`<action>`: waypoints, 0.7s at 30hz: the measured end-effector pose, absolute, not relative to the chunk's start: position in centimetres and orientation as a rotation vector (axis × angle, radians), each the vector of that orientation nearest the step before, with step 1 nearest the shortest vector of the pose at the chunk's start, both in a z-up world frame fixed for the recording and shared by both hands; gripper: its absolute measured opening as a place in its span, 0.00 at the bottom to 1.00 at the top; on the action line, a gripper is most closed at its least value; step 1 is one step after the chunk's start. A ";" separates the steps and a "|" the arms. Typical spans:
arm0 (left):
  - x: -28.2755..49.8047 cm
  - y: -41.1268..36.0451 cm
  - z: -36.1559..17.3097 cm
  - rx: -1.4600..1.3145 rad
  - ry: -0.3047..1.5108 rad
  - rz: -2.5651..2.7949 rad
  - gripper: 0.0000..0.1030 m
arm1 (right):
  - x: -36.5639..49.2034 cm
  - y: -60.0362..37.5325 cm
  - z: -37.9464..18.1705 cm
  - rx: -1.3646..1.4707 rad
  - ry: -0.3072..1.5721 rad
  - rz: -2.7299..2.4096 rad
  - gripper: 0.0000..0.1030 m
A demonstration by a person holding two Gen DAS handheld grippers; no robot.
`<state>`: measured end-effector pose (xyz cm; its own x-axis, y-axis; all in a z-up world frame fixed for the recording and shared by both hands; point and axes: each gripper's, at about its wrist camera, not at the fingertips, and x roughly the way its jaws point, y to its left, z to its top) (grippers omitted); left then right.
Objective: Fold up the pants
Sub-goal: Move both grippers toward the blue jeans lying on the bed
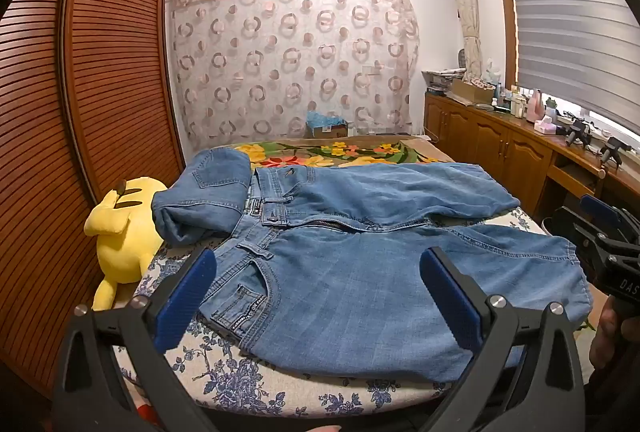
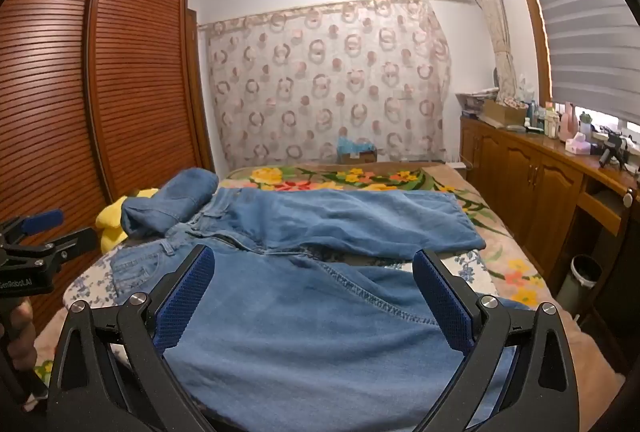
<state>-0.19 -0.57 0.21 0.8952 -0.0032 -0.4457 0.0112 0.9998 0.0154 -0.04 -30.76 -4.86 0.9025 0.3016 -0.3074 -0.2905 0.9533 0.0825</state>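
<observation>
Jeans (image 1: 360,288), pocket label unreadable

1. The pants (image 1: 360,264) are spread across the bed (image 1: 256,384), along its near edge.
2. A second pair (image 1: 204,195), folded, is set on the bed's left edge, touching the waistband.
3. A plush toy (image 1: 120,236) is lodged beside the left edge, against the wardrobe (image 1: 100,71).
4. A cabinet (image 1: 500,147) is ranged along the right edge.

"DAS" on right hand-held gripper (image 1: 600,228); "GenRobot.AI" on left hand-held gripper (image 2: 36,232); jeans (image 1: 340,272) label unreadable.
</observation>
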 end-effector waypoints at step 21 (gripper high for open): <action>-0.8 -1.1 1.0 0.017 0.464 -0.010 1.00 | -0.1 -30.8 -4.8 0.033 0.323 0.305 0.98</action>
<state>-0.76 -1.07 1.03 0.8943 -0.0057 -0.4475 0.0134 0.9998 0.0141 -0.07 -30.75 -4.84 0.9030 0.3003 -0.3074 -0.2899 0.9537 0.0801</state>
